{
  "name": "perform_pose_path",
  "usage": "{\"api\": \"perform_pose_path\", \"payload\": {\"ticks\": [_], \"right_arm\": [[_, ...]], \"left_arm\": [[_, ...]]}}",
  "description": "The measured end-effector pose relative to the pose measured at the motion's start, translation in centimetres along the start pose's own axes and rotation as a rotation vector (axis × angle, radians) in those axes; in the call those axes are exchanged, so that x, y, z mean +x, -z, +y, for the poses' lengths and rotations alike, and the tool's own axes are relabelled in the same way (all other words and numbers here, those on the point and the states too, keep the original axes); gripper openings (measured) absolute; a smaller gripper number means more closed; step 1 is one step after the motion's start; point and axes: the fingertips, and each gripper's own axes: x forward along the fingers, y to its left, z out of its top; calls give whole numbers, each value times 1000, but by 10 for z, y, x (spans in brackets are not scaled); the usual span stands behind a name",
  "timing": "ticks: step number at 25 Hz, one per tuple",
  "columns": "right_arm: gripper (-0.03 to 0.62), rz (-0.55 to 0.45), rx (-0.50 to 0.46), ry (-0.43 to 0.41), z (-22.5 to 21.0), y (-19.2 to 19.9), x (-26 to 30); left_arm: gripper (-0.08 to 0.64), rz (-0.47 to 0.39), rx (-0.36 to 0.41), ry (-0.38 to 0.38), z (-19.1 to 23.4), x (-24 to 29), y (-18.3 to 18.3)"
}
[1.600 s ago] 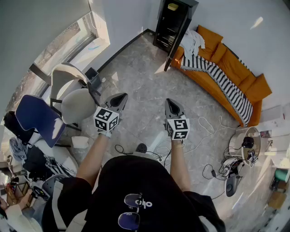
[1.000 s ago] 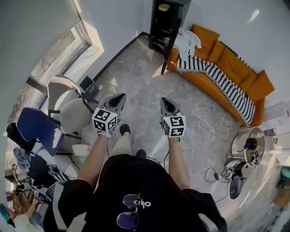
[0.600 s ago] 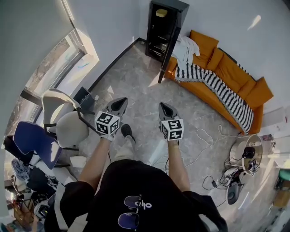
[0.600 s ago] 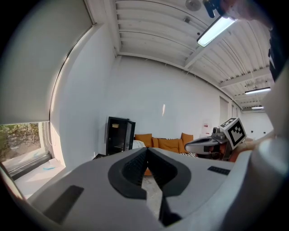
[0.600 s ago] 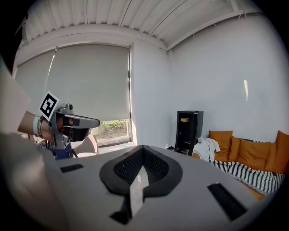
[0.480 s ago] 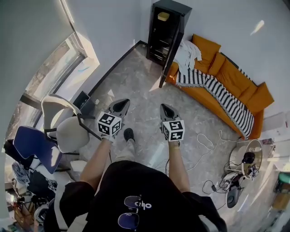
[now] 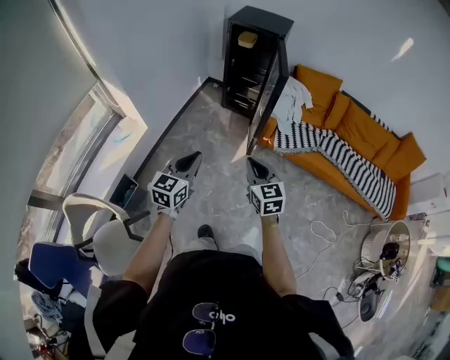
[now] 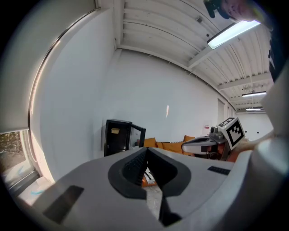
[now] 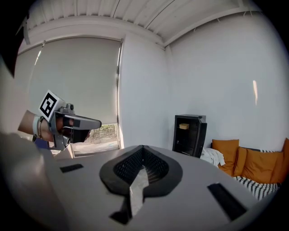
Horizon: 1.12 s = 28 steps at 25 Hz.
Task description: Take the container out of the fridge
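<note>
Left tool [image 7: 193, 159] and right tool [image 7: 251, 164], closed, point ahead toward fridge [image 7: 245, 69].

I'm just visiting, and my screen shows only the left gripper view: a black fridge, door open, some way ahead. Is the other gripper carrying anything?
Observer: No. The right gripper view shows the fingers of the right gripper together, nothing between them.
Operator: What's beside that open door?
Observer: In the head view, a white cloth lies on the orange sofa's near end, next to the fridge.
Operator: And off to our left?
Observer: A white chair and a blue chair stand there.
</note>
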Motion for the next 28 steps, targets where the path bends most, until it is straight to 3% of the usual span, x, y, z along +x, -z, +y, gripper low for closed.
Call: {"api": "perform_pose_path", "payload": {"ticks": [11,20,28], "right_arm": [[8,6,-33,-34,-57,-32,113],[8,0,-75,-109,-155,-76,227],[8,-24,-32,-158,-238,-100,285]], "left_arm": [[6,-15,-44,-21,83,95,-15],[6,-46,-74,-111,161,221,-57],[6,-54,-72,-125,177,330,-95]]}}
